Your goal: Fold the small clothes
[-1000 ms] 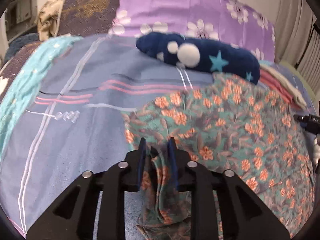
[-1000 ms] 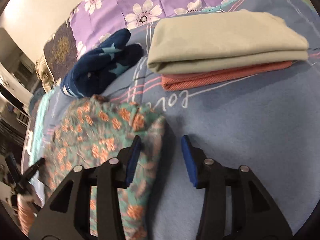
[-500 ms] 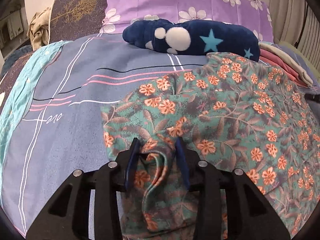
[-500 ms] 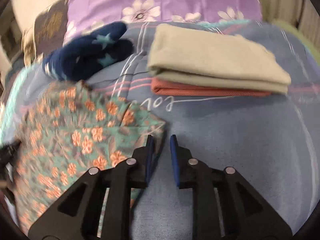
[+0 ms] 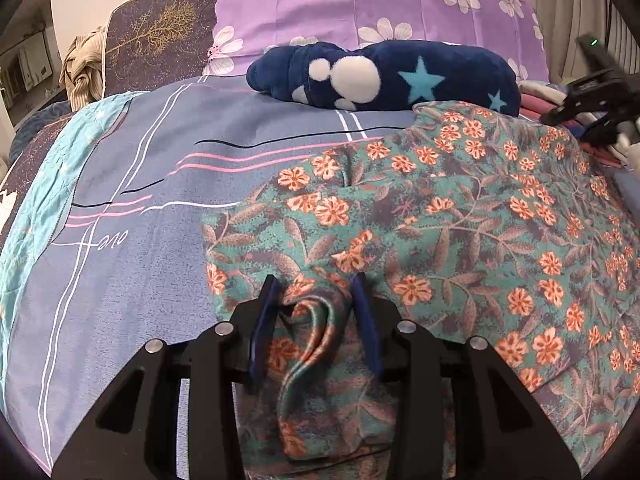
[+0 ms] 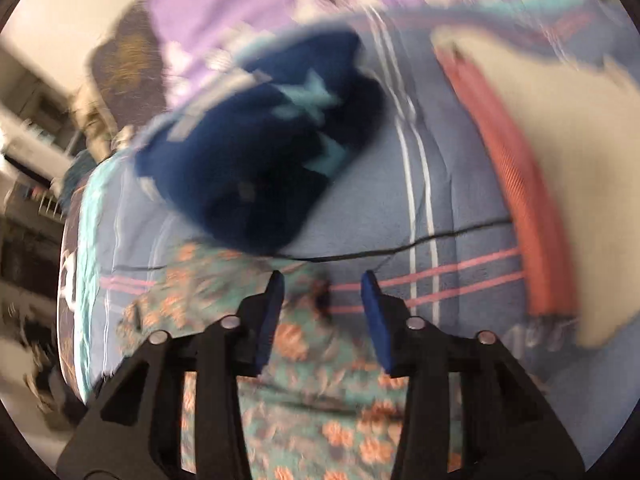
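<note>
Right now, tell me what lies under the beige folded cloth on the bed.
Under the beige folded cloth lies a coral-red folded cloth, of which only an edge strip shows; the rest is covered. Both rest on the blue-grey striped bedsheet. Anything further beneath cannot be seen.

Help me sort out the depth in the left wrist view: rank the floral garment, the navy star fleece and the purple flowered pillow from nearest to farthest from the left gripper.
1. Floral garment: a bunched fold lies between the left gripper fingers, the rest spread to the right.
2. Navy star fleece: beyond the garment, mid-bed.
3. Purple flowered pillow: behind the fleece, at the bed's head.
</note>
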